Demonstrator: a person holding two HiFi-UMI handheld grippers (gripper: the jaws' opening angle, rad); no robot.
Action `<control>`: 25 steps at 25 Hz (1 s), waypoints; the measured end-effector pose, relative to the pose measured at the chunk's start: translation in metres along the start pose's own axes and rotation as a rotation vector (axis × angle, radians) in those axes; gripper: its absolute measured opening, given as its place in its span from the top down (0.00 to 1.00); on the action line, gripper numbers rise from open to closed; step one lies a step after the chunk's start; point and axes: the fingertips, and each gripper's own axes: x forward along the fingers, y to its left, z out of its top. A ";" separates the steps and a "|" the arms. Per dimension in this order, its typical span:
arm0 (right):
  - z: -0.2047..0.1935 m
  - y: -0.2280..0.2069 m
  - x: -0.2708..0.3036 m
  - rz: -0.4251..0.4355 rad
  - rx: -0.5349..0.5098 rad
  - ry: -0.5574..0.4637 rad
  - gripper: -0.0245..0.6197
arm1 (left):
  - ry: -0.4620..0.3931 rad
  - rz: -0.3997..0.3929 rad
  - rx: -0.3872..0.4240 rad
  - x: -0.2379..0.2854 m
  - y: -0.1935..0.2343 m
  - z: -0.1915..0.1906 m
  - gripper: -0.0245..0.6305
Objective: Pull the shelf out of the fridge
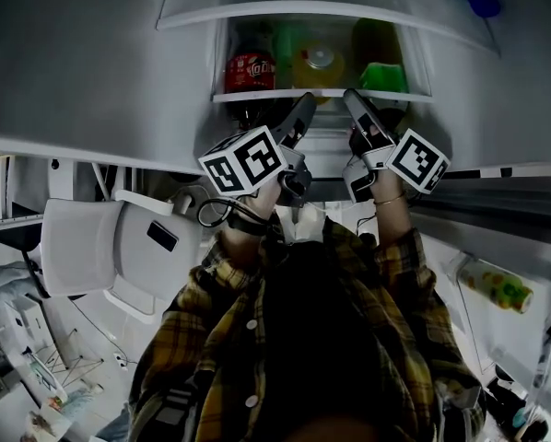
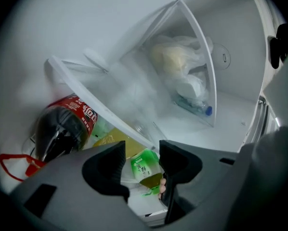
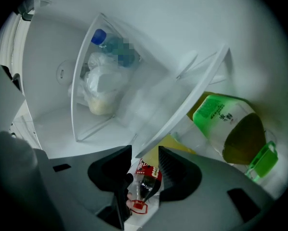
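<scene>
Pretty sure I'm working in somebody's home here, kitchen corner, though I can't swear it isn't a mocked-up room. I'm staring into an open white household fridge (image 2: 76,23) stocked with everyday stuff: a dark cola bottle with a red label (image 1: 250,70), a green-labelled tea bottle (image 3: 230,124), and bagged food in a clear plastic drawer (image 2: 198,57). Next to it there's a white plastic chair (image 1: 82,242) and cluttered odds and ends on the floor (image 1: 27,385).

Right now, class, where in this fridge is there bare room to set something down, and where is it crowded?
Bare: the white patch beside the clear bin holding a plastic bag and blue-capped bottle. Crowded: the shelf carrying the cola bottle, yellow-capped bottle and green tea bottle.
</scene>
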 end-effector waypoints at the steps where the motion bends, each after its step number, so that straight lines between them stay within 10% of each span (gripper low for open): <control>1: 0.001 -0.001 0.002 -0.002 0.002 -0.003 0.71 | -0.004 0.003 0.003 0.002 0.001 0.002 0.64; 25: 0.028 -0.015 0.042 -0.035 0.211 -0.148 0.80 | -0.137 0.027 -0.275 0.036 0.021 0.037 0.69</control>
